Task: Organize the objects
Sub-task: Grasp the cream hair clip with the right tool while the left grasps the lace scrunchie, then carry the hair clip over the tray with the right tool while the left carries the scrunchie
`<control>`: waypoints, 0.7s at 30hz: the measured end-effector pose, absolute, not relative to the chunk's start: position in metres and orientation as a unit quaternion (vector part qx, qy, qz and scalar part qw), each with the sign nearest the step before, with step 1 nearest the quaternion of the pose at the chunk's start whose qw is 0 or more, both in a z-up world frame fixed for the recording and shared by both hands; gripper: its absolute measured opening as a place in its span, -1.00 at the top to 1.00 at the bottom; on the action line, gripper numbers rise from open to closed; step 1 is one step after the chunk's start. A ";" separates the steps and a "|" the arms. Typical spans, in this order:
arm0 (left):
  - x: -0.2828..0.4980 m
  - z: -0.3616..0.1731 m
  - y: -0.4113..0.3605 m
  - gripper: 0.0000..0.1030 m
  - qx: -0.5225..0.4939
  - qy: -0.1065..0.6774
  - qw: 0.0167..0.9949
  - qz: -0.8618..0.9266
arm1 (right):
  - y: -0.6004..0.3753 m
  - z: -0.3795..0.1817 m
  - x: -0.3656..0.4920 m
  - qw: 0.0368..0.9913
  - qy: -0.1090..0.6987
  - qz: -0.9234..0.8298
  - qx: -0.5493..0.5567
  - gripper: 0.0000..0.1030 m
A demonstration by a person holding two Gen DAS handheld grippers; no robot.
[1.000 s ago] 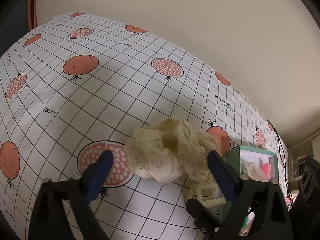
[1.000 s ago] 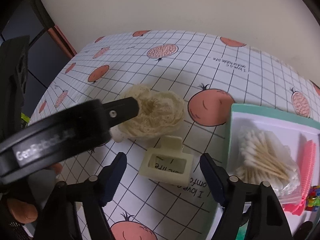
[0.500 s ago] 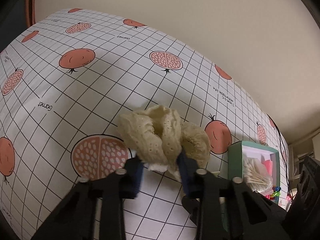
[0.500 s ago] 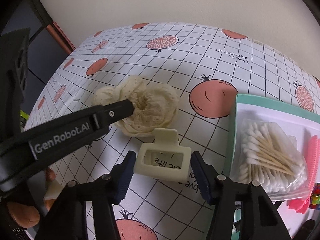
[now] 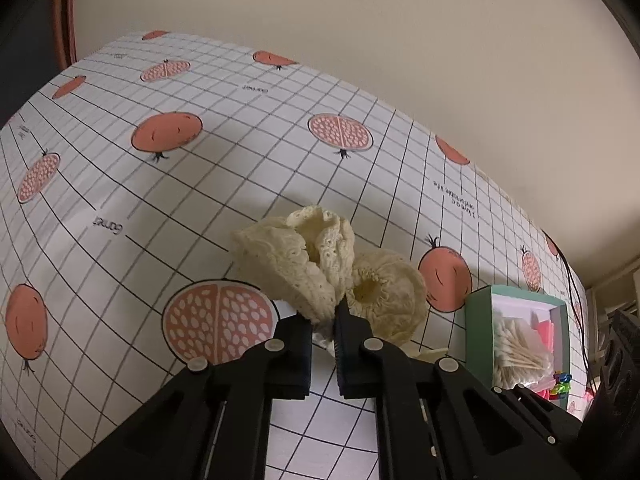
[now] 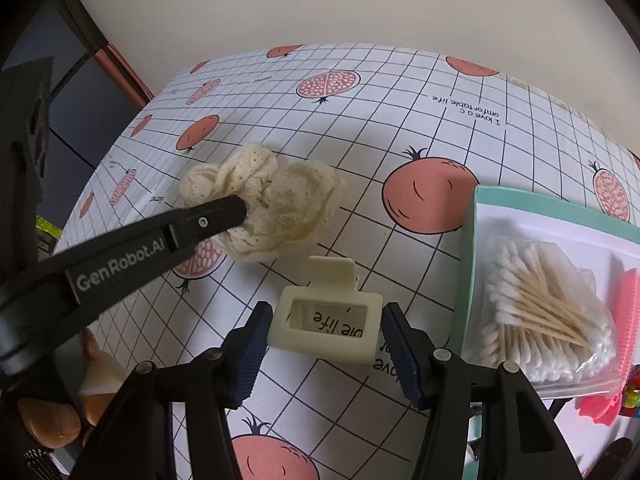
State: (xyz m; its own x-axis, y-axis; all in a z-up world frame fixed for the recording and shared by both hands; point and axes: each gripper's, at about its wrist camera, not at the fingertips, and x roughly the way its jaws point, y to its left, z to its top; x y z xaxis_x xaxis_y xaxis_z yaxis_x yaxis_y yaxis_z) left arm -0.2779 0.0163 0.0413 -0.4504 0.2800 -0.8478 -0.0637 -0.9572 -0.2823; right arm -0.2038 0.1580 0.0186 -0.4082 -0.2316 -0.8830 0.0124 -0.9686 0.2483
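The left tongs (image 5: 323, 330) have just pinched the lacy scrunchie (image 5: 328, 272); the right tongs (image 6: 324, 346), spread, are closing around the hair clip (image 6: 326, 322).

Plain cream wall (image 5: 360, 20) behind a worktop (image 5: 240, 128) covered in white grid cloth printed with pomegranates

pink comb (image 6: 628, 320): cut by right edge | hair clip (image 5: 430, 354): mostly hidden
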 end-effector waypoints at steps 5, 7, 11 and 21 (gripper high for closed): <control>-0.277 0.056 0.012 0.83 -0.499 -0.105 0.098 0.855 | 0.159 0.029 -0.202 0.077 -0.102 -0.838 0.530 -0.16; -0.275 0.063 0.009 0.83 -0.492 -0.106 0.096 0.859 | 0.160 0.034 -0.201 0.076 -0.102 -0.841 0.526 -0.16; -0.274 0.074 0.005 0.83 -0.481 -0.107 0.094 0.865 | 0.160 0.044 -0.198 0.078 -0.103 -0.846 0.518 -0.16; -0.269 0.095 -0.003 0.84 -0.460 -0.111 0.083 0.877 | 0.164 0.062 -0.190 0.077 -0.101 -0.854 0.504 -0.16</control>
